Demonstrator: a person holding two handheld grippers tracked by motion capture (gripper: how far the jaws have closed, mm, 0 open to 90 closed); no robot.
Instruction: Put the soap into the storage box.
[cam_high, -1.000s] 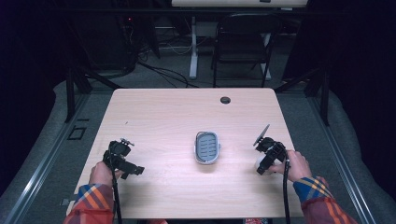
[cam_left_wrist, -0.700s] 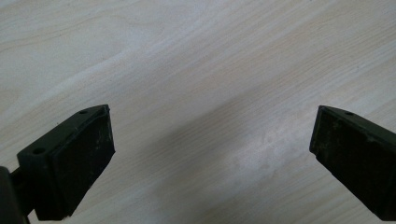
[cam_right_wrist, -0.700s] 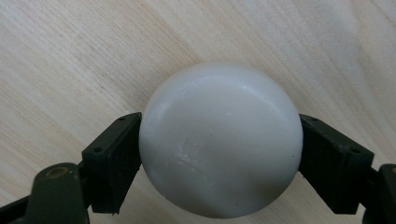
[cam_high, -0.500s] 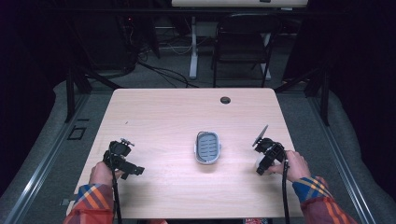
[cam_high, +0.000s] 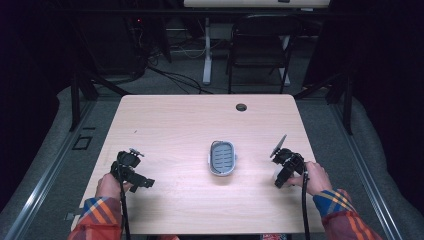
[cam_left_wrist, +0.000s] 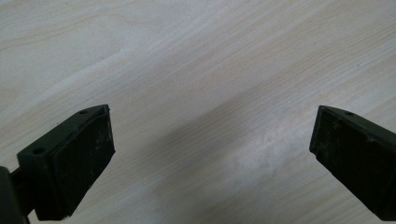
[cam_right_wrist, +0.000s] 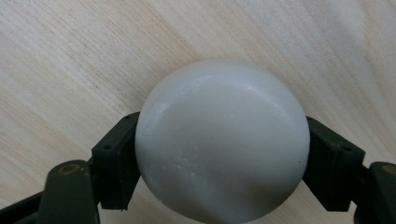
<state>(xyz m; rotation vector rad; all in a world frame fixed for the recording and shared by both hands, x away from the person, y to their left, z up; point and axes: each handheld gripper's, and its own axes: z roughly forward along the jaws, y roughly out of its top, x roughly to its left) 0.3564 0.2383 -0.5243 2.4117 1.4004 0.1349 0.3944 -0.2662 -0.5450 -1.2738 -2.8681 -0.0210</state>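
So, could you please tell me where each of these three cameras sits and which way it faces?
High view: fixed above the person's side, looking forward and down at the table; both forearms, left gripper, right gripper, grey dish.
Left gripper view: rides the left gripper, facing bare wood between open jaws.
Right gripper view: rides the right gripper, facing the white rounded object clamped in its jaws.
Shared: all three show the tabletop.
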